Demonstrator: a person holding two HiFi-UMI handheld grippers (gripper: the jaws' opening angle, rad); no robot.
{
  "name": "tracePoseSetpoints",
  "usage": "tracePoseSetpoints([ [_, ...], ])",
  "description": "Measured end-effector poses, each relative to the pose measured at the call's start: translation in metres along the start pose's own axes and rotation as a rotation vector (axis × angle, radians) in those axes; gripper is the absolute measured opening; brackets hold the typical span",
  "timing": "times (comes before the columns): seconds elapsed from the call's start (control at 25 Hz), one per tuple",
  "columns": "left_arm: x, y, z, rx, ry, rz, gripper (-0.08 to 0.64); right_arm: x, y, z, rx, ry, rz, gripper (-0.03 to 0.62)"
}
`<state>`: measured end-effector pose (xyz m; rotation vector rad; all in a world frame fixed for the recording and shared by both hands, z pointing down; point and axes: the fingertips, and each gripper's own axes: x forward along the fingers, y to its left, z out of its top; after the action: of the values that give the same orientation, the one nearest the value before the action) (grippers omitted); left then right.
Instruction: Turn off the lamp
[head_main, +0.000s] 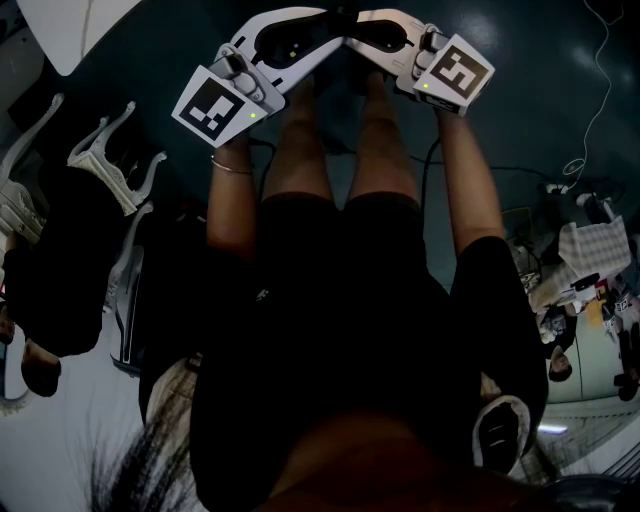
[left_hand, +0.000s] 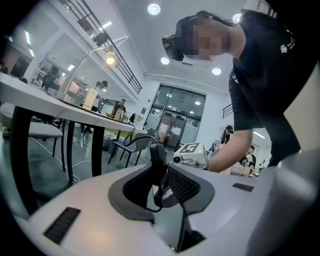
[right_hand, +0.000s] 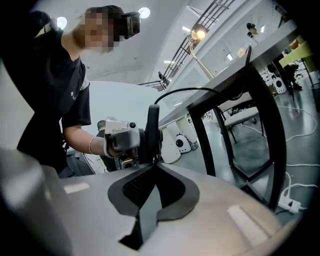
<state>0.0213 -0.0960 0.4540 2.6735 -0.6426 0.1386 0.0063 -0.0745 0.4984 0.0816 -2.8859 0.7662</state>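
Left claw is pinched on the black inline switch of the lamp's cord, and the switch stands upright between the dark ribbed pads. My right claw meets the same switch from the opposite side, its jaws drawn together at the tips on the switch's lower end. I hold both claws low in front of my legs, nose to nose over the dark floor, with their marker cubes facing outward to left and right. From the switch the cord rises in an arc toward the edge of the white-topped table, which stands on black legs just beside me. The lamp is up on that table, well apart from both claws. It has a thin curved arm with the head at its end, and the bulb glows warm yellow, so it is lit. A bottle and some smaller things, too small to name, stand near its base. Other people are at the far end of the room.
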Motion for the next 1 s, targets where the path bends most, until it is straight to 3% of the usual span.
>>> tracePoseSetpoints([
  [1.0, 0.0005, 0.0022, -0.004, 0.017, 0.021, 0.027, 0.091, 0.0003, -0.0029, -0.0032, -0.002, 0.001, -0.031, 0.005],
])
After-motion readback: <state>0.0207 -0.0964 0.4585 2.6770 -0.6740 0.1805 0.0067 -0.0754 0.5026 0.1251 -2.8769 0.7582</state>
